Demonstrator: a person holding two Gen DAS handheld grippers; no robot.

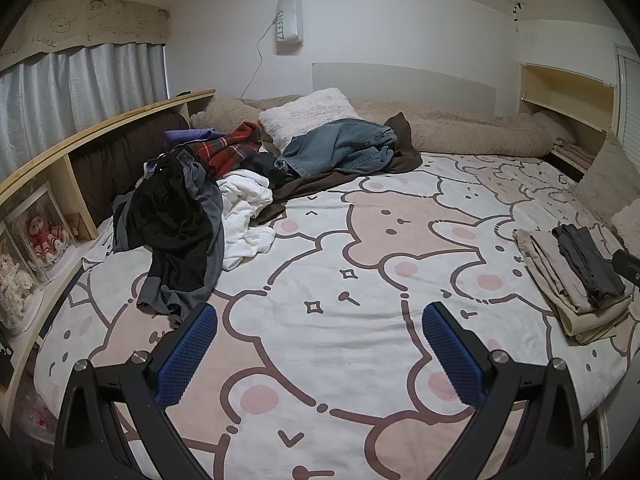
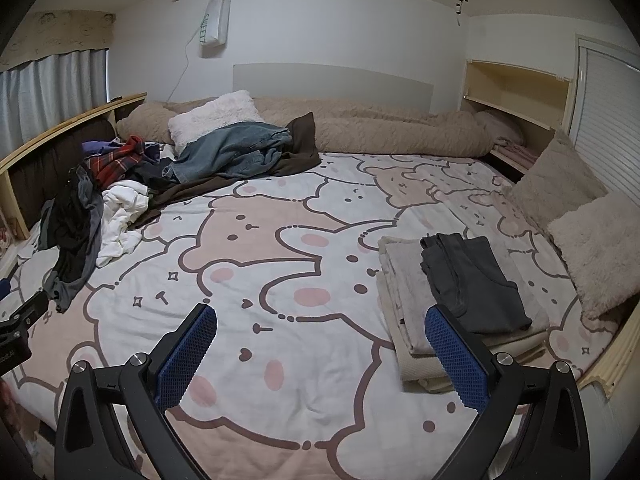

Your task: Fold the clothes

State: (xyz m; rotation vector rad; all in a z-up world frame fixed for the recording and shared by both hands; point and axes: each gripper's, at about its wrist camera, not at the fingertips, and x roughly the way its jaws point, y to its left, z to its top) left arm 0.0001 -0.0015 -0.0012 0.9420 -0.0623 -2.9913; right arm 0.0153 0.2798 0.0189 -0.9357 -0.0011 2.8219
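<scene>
Both jaws wide, empty; folded stack long axis runs away from right gripper.

Bear-print bedspread, fluffy white pillow, grey curtain, wall shelf.

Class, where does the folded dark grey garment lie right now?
The folded dark grey garment lies on top of the folded beige stack at the bed's right side, beside the fluffy beige cushions.

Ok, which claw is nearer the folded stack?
Right. The right claw hangs open just beside the folded stack, one finger overlapping its near edge in view. The left claw hangs open farther left, nearer the unfolded pile.
</scene>
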